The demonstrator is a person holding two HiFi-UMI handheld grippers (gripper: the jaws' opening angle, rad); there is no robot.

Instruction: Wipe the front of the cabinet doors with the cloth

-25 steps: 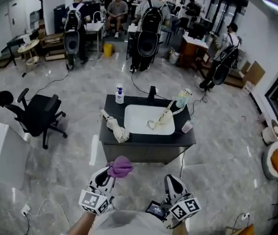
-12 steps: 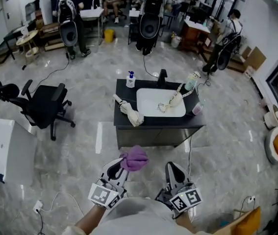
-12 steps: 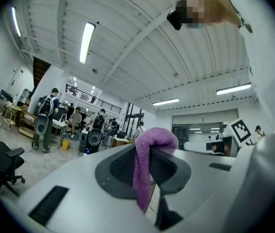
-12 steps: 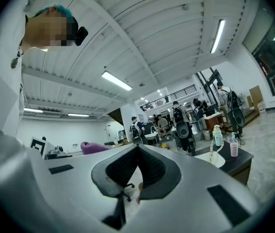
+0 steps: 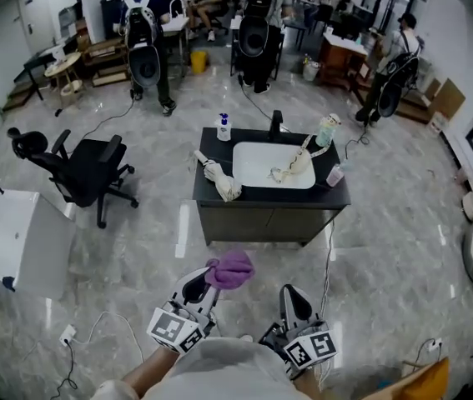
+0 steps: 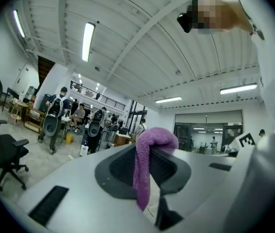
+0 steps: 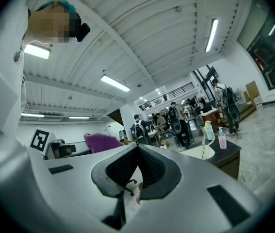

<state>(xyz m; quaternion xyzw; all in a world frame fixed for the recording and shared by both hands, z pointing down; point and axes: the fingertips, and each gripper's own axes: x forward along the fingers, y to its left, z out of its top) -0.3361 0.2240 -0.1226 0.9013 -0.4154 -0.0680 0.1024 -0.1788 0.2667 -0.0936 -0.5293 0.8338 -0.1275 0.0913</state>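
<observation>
A purple cloth (image 5: 230,269) is pinched in my left gripper (image 5: 205,282), which is held low at the bottom of the head view; in the left gripper view the purple cloth (image 6: 145,164) hangs from between the shut jaws. My right gripper (image 5: 293,301) sits beside it, shut with nothing in it, and its own view shows the right gripper (image 7: 138,165) with jaws together. The dark cabinet (image 5: 265,222) with its front doors stands ahead on the marble floor, well apart from both grippers. The cabinet (image 7: 227,163) also shows at the right of the right gripper view.
On the cabinet's black top are a white sink (image 5: 257,158), a tap (image 5: 276,125), a spray bottle (image 5: 223,127), a pale rag (image 5: 222,184) and a cup (image 5: 334,175). An office chair (image 5: 90,170) stands left, a white box (image 5: 15,240) nearer. Cables cross the floor. People stand behind.
The view has shifted, so the cabinet now sits further right and higher up than a second ago. Both grippers stay low and keep their hold unchanged.
</observation>
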